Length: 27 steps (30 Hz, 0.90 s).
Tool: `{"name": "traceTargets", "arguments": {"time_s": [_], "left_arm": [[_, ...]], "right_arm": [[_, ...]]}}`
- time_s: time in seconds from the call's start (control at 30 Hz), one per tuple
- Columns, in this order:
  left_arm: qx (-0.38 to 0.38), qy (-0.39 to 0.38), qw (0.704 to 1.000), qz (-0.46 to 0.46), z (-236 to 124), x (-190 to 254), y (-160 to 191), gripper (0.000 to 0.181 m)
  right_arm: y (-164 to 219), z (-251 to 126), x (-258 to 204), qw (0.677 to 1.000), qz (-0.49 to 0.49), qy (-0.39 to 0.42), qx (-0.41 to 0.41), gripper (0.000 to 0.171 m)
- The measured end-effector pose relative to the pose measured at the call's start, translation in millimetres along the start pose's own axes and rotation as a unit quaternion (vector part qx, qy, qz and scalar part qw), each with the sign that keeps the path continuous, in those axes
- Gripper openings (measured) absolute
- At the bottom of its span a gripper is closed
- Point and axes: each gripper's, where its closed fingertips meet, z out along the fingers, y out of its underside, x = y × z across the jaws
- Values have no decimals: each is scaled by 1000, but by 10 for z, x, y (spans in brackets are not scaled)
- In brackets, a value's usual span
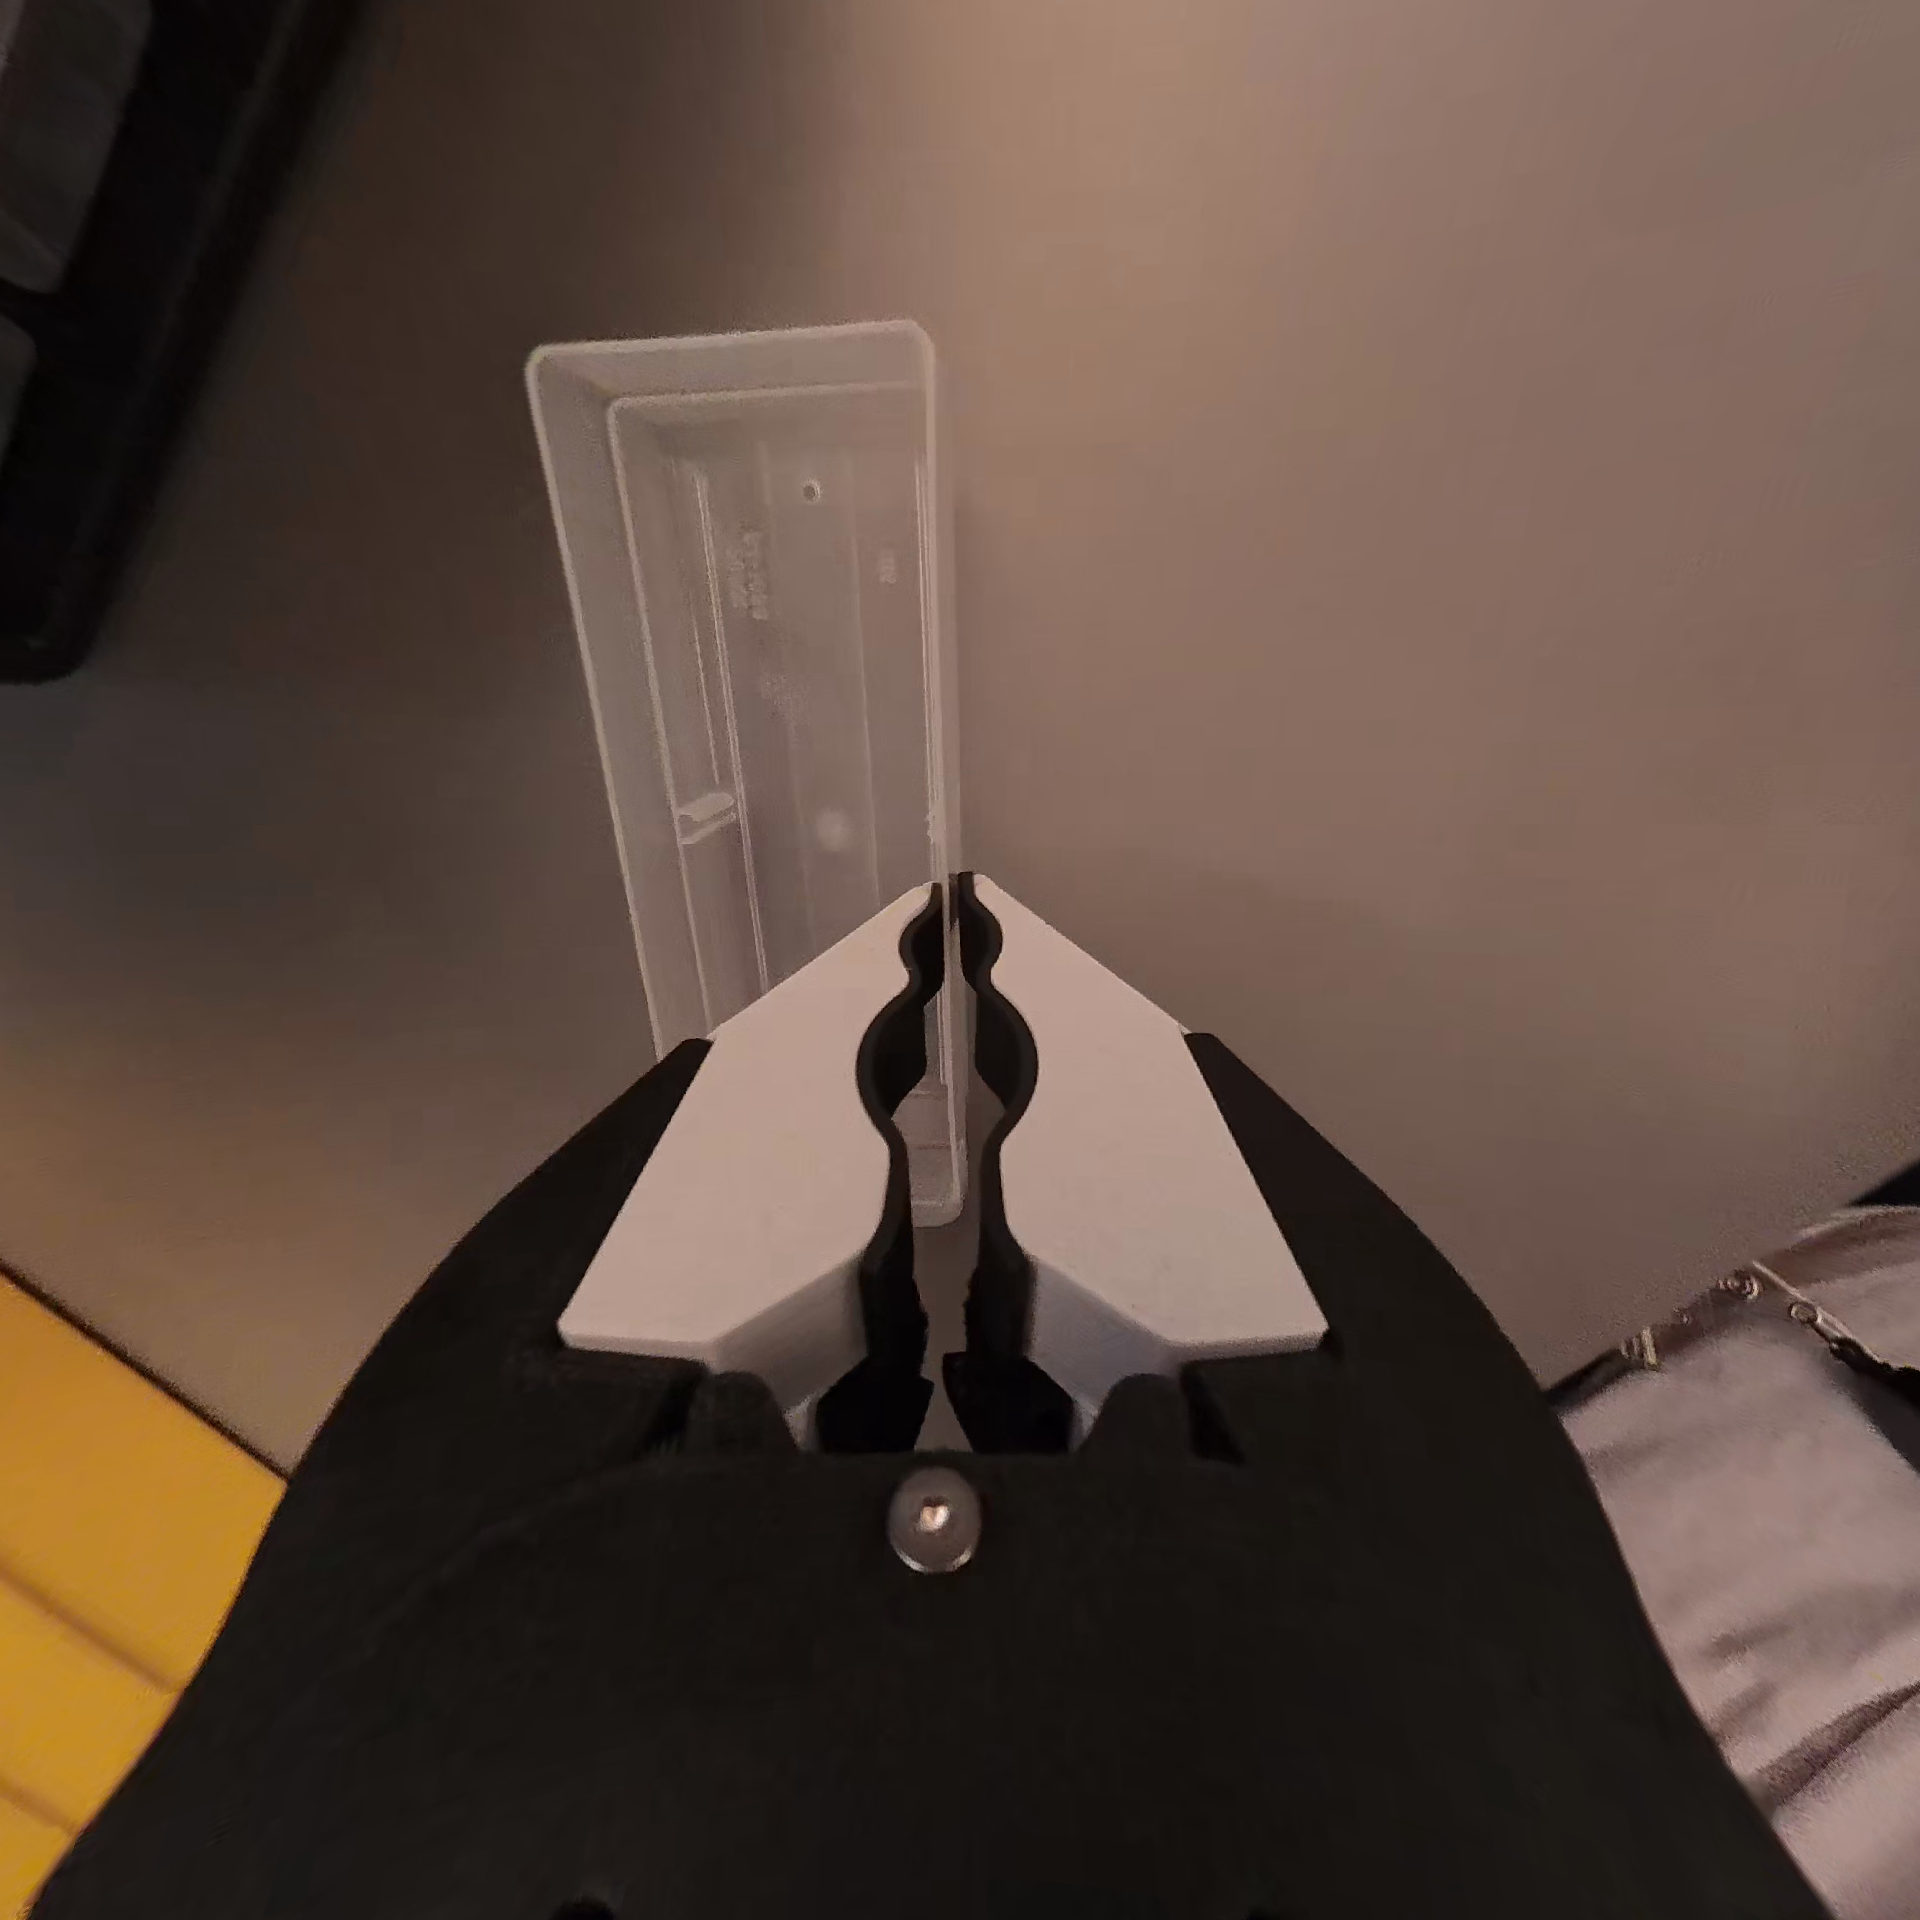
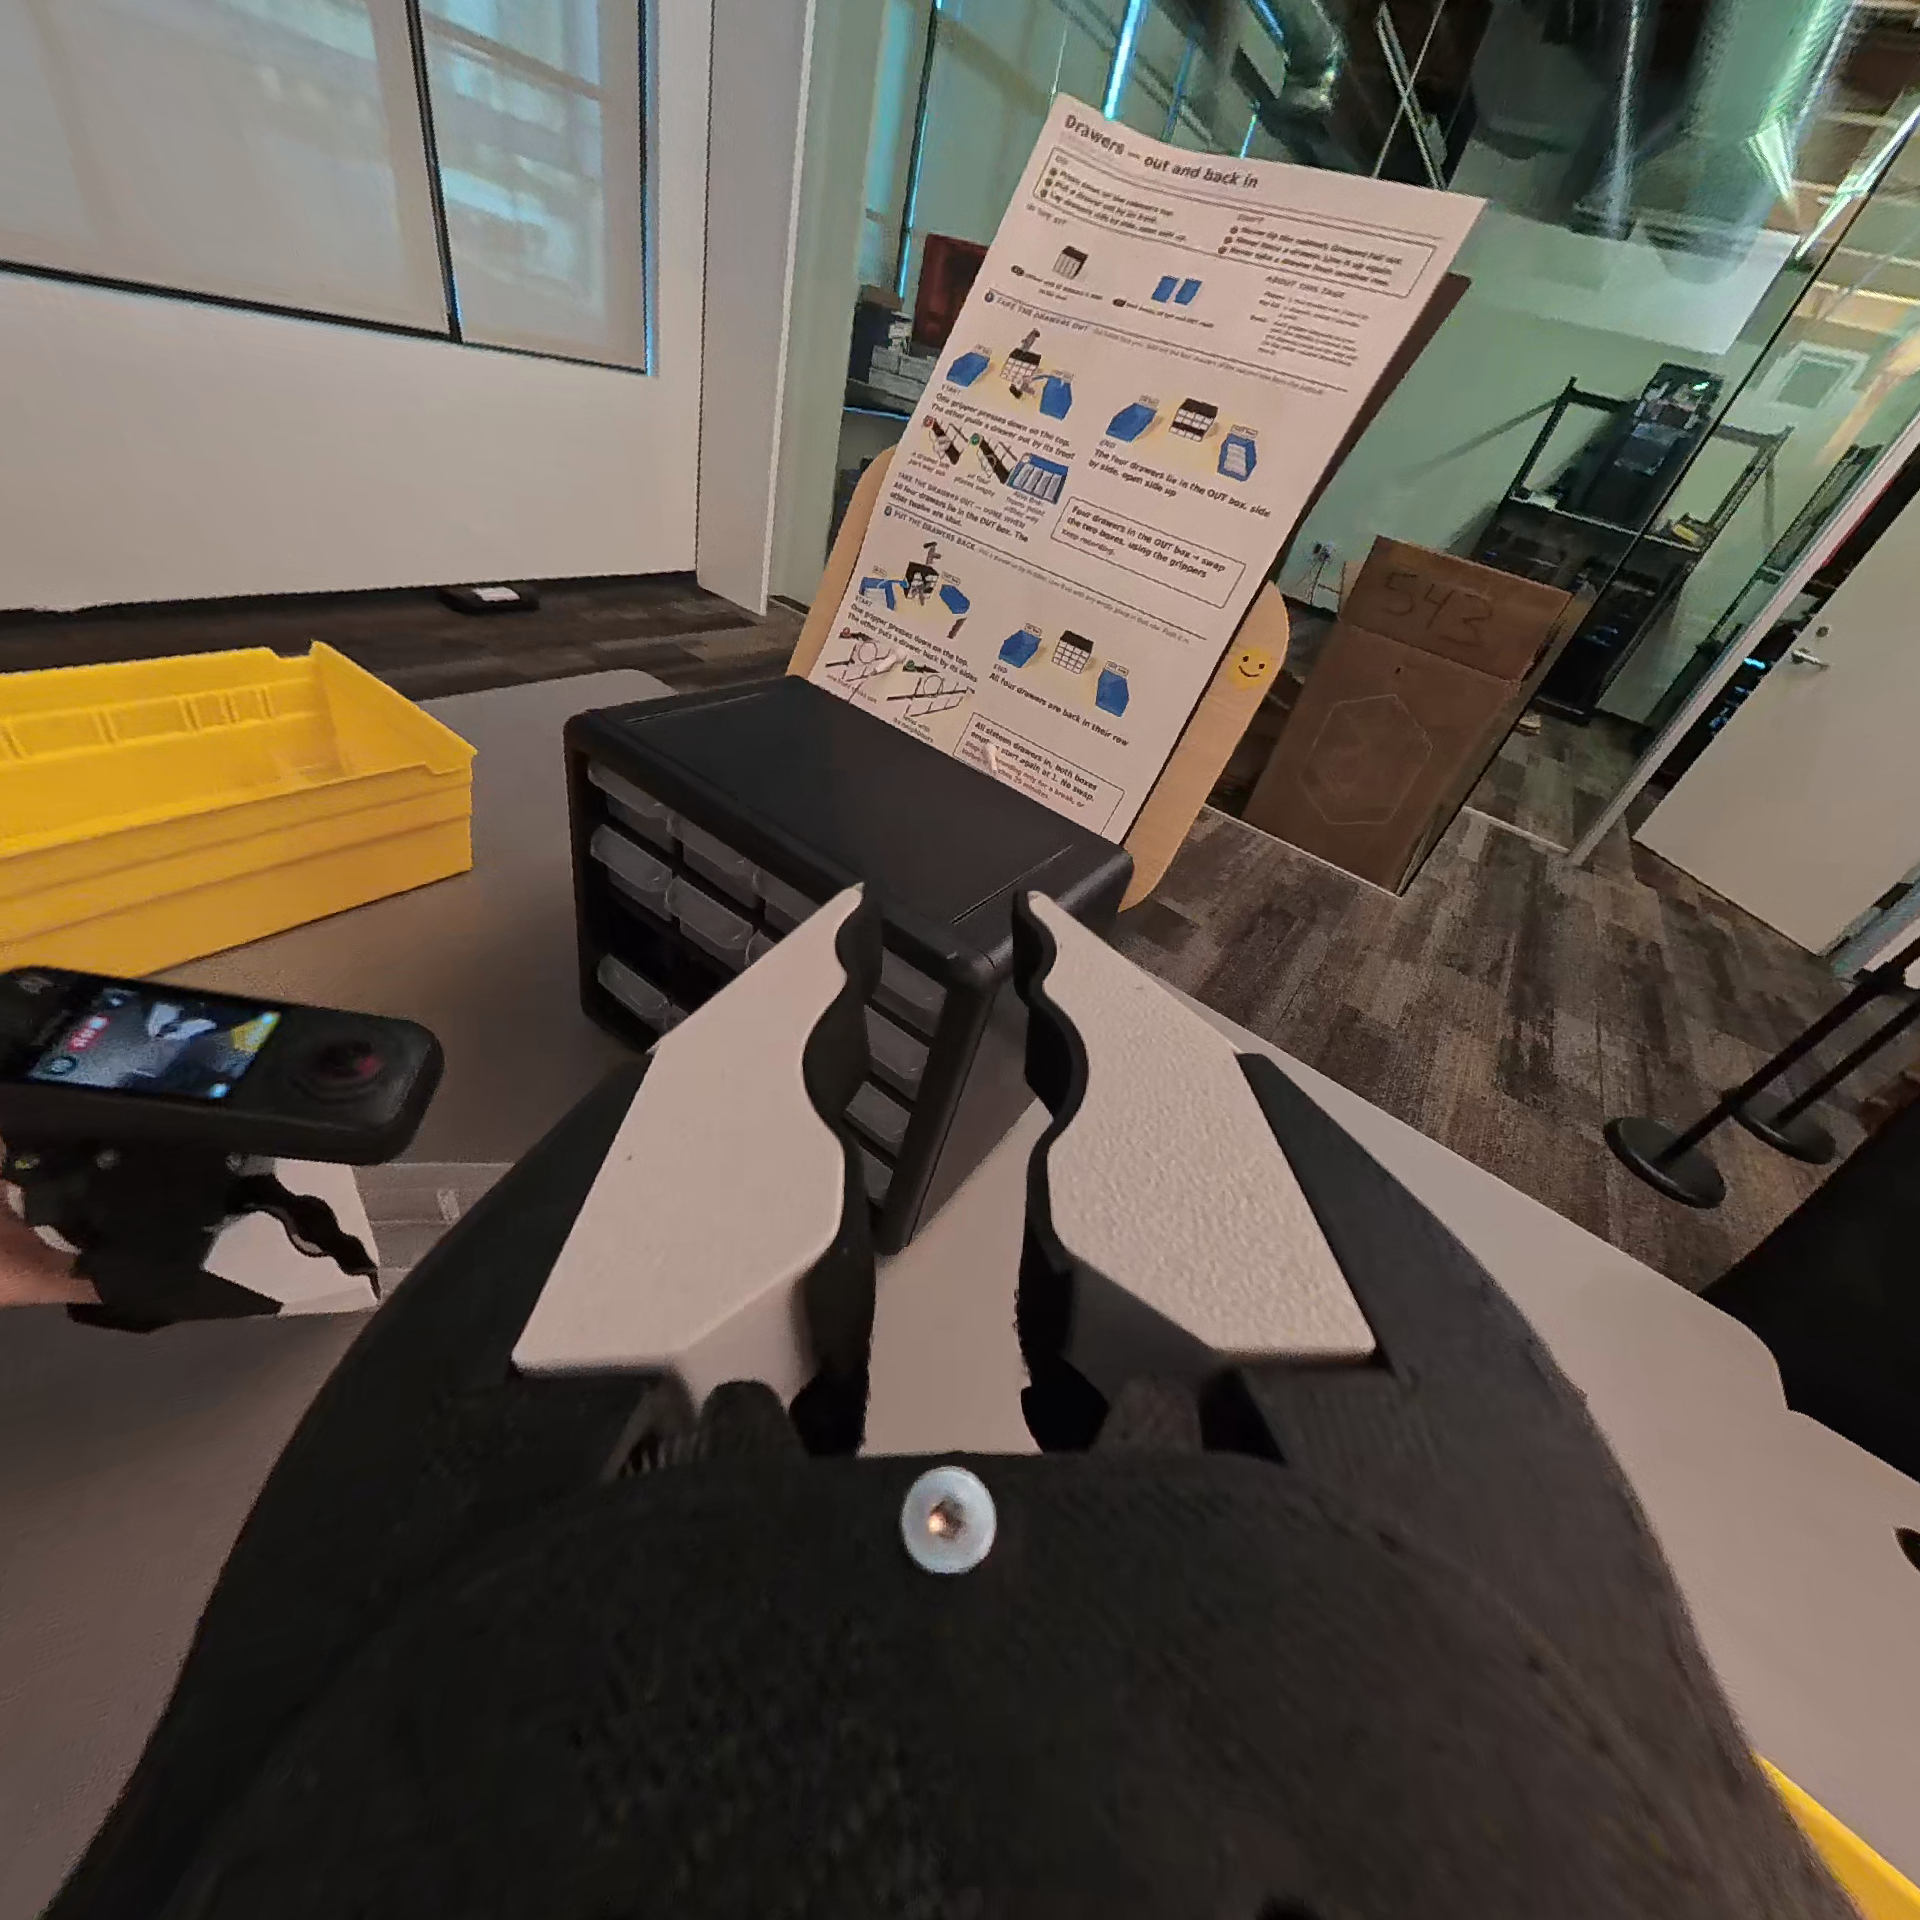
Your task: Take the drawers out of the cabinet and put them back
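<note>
Left tongs (image 1: 954,883), lower centre of the left wrist view: jaws pinched narrow on the thin side wall of a clear plastic drawer (image 1: 748,665), which runs up to mid-frame over the grey table (image 1: 1351,520). Judged light, stiff, smooth-walled; an edge pinch this thin may pivot, so a hold nearer mid-wall or on the front lip seems safer. Right tongs (image 2: 940,904): jaws moderately apart, empty, above the black cabinet (image 2: 831,790) at centre frame. Yellow bin (image 2: 208,769) at left edge.
</note>
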Motion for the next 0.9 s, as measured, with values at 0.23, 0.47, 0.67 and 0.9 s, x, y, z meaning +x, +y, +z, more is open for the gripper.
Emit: {"name": "traceTargets", "arguments": {"time_s": [0.23,0.47,0.67,0.9], "left_arm": [[45,32,998,-8,-46,102,-214,28],[224,54,971,-56,-500,-294,-191,89],[281,191,936,-95,-427,-314,70,112],[228,230,945,-29,-257,55,197,111]], "right_arm": [[60,2,111,1000,9,5,-4,23],[78,-46,164,1000,15,14,-5,23],[76,-80,116,1000,9,22,-13,23],[296,-34,-188,998,52,11,-34,25]]}}
